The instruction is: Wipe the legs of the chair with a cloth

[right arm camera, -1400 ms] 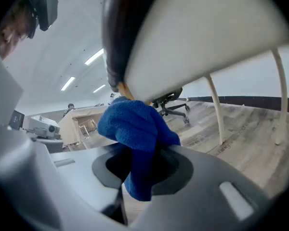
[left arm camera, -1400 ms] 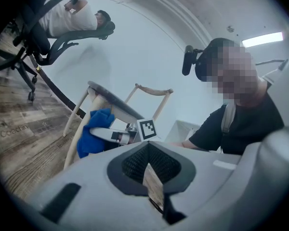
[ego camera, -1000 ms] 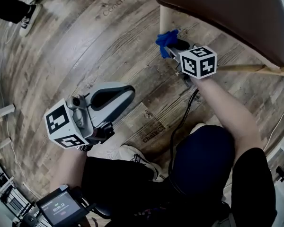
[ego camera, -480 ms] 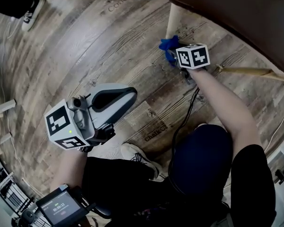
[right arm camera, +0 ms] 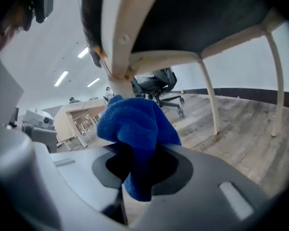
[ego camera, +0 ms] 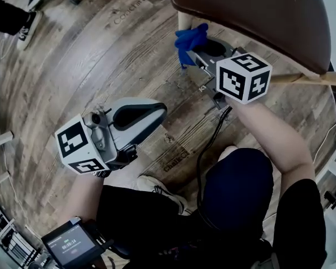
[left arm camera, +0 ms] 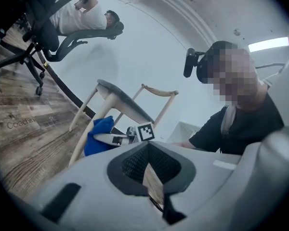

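The right gripper [ego camera: 197,54] is stretched forward at the end of the extended right forearm [ego camera: 271,133], its jaws clamped on a blue cloth [ego camera: 189,38]. The left gripper [ego camera: 148,112] sits close to the body, angled upward, its jaws together with nothing between them.

A black short-sleeved shirt [ego camera: 305,223] is worn, and the grey left gripper [ego camera: 158,110] and right gripper [ego camera: 192,51] are capped by black-and-white marker cubes [ego camera: 243,77].
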The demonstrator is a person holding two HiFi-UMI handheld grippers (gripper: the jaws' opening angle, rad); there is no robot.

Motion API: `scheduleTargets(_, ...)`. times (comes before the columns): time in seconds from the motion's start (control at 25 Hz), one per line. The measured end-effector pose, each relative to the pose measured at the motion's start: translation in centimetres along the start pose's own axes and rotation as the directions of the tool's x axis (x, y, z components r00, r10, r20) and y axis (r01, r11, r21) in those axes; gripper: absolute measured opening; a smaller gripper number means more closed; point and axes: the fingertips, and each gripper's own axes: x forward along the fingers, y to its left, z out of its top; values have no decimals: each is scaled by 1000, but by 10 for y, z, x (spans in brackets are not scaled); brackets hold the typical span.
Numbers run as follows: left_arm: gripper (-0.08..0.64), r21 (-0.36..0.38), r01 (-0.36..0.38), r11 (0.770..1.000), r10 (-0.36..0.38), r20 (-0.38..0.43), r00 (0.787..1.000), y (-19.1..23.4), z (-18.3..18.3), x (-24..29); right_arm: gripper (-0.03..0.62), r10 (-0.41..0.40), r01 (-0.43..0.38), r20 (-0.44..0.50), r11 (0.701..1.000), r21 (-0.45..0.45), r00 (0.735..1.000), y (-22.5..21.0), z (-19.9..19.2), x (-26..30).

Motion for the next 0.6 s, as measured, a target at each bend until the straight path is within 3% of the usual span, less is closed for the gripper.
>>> scheduleTargets(0.24,-2,22,19,1000,-19,0,1000,-5,3,7,94,54,-59,104,997,41,993,25,50,-24)
scheduleTargets(0.6,-2,41,20,999,-21,29,999,-4,10,9,94,143,-169,165,973,159,976,57,61,-45)
